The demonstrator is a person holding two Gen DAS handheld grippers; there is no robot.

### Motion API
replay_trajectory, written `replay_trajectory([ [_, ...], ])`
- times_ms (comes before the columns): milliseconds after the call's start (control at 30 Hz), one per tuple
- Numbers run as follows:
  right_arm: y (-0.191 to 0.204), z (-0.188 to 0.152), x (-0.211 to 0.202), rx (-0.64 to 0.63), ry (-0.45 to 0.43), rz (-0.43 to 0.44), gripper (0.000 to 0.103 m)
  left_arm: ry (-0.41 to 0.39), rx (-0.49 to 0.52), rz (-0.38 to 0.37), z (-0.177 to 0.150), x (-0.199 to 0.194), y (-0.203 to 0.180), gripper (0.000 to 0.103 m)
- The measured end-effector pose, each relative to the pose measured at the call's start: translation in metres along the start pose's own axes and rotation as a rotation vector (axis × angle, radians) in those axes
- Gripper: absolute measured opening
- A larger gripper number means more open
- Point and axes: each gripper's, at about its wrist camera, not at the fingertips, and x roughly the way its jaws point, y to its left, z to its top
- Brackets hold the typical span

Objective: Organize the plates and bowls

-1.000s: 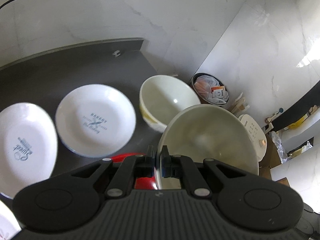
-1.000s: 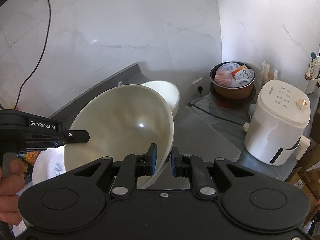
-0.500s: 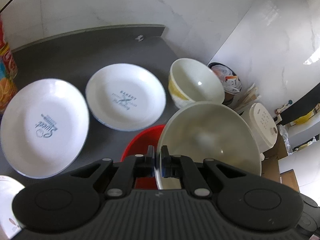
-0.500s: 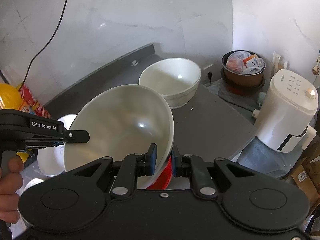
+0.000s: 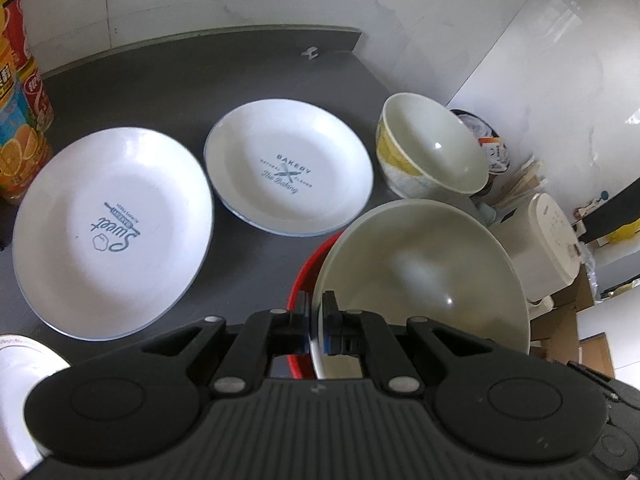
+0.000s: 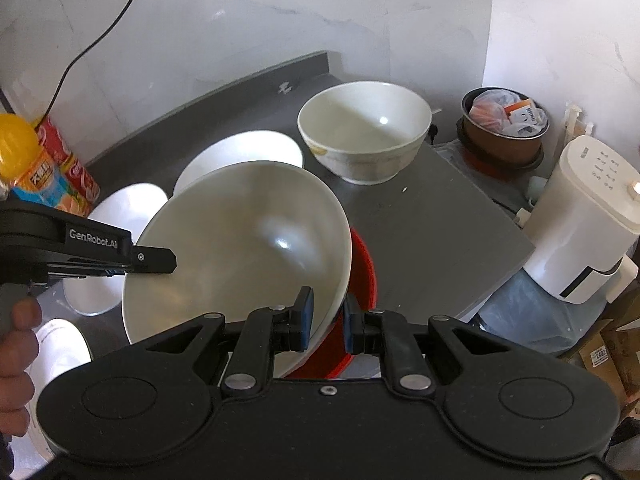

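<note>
A large cream bowl (image 5: 420, 280) (image 6: 240, 248) hangs tilted over a red bowl (image 5: 299, 294) (image 6: 362, 280) on the dark counter (image 6: 432, 232); whether the two touch is hidden. My left gripper (image 5: 316, 328) (image 6: 154, 260) is shut on the cream bowl's near-left rim. My right gripper (image 6: 326, 320) is shut on its right rim. A patterned white bowl (image 5: 432, 152) (image 6: 364, 132) stands farther back. Two printed white plates, "Sweet" (image 5: 112, 232) and "Bakery" (image 5: 288, 168), lie to the left.
Juice bottle (image 6: 28, 172) and red cans (image 5: 32, 88) stand at the counter's left. Another plate (image 5: 20, 380) lies near left. Past the right edge sit a white appliance (image 6: 588, 216), a pot of bags (image 6: 504, 128) and cardboard boxes (image 6: 604, 352). A hand (image 6: 16, 344) holds the left gripper.
Both grippers have carried the cream bowl back toward me and down. The red bowl now shows beneath it, and more of the plates and the patterned bowl has come into view.
</note>
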Motion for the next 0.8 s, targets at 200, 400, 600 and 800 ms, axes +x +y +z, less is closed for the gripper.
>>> replay_trajectory([
  [200,0.004,0.000,0.010,-0.030,0.030,-0.003,0.016,0.001,-0.003,0.030,-0.005,0.006,0.002,0.004],
  [400,0.007,0.002,0.018,-0.058,0.049,-0.013,0.017,-0.007,0.000,0.054,-0.003,0.009,-0.001,0.005],
  [600,0.004,0.000,0.024,-0.083,0.070,-0.018,0.017,-0.022,0.033,0.085,-0.002,0.013,-0.007,0.005],
  [800,0.001,0.004,0.025,-0.073,0.092,-0.003,0.018,-0.006,0.046,0.107,0.000,0.017,-0.011,0.006],
])
